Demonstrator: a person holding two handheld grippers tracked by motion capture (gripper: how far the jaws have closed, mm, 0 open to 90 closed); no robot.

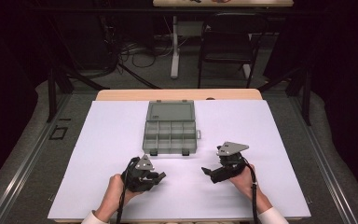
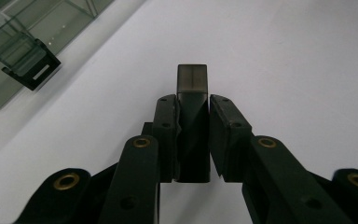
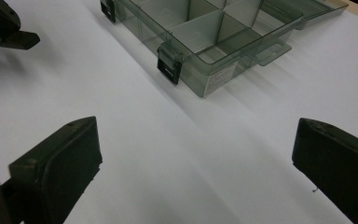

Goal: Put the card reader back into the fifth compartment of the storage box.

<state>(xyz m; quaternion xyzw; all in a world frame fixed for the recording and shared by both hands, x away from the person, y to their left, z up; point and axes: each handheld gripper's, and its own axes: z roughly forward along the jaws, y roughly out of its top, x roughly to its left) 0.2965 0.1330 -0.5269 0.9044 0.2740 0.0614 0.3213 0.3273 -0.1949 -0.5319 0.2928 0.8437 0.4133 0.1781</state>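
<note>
Gripping a small dark block (image 2: pixel 192 121), the left gripper (image 1: pixel 154 178) sits nearest the person's edge of the white sheet (image 1: pixel 102 154), down-left of the organizer box (image 1: pixel 171 134). In the left gripper view the jaws are narrow, flat matte black pads pressed on both sides of the block, brass-coloured rivets on the linkage arms. Block is rectangular, smooth, dark smoky translucent plastic, square top end poking past the pads; what it is exactly cannot be told. Left hand (image 1: pixel 114 191) wraps the handle, white sleeve cuff at the bottom edge, black cable trailing back. Right gripper (image 1: pixel 209 173) is down-right of the box, held by the right hand (image 1: pixel 247 179), grey three-cornered plate on top. Right gripper view: jaws wide apart, blocky matte black pads, nothing between them but bare white sheet, which is smooth and matte. Organizer box lies past both grippers, centre of the sheet, smoky grey see-through plastic, rectangular, thin divider walls making a grid of compartments, all appear empty. Its lid (image 1: pixel 170 111) is open, laid flat on the far side. Two black latches (image 3: pixel 169 69) hang on the near wall. Wooden table edge (image 1: pixel 121 94) shows beyond the box, then a black chair (image 1: pixel 226 37) on grey floor, well apart.
</note>
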